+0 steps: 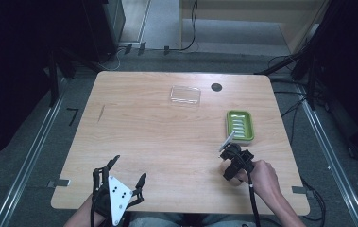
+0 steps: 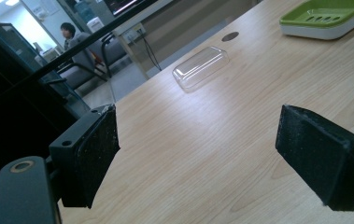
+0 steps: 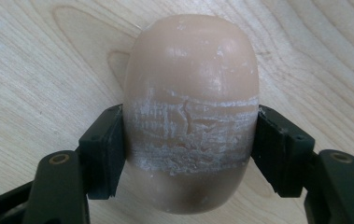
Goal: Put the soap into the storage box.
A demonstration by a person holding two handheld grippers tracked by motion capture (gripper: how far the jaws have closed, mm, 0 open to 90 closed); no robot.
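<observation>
Soap bar [image 3: 191, 112]: your right gripper [image 3: 188, 149] view shows its pads clamping the scuffed middle; the high view hides it. Your left gripper [image 2: 198, 158] gapes wide.

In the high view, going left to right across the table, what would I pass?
Left tool, open over the near edge → clear plastic lid → round hole in the table → right tool, shut on a bar of soap → green soap dish.
</observation>
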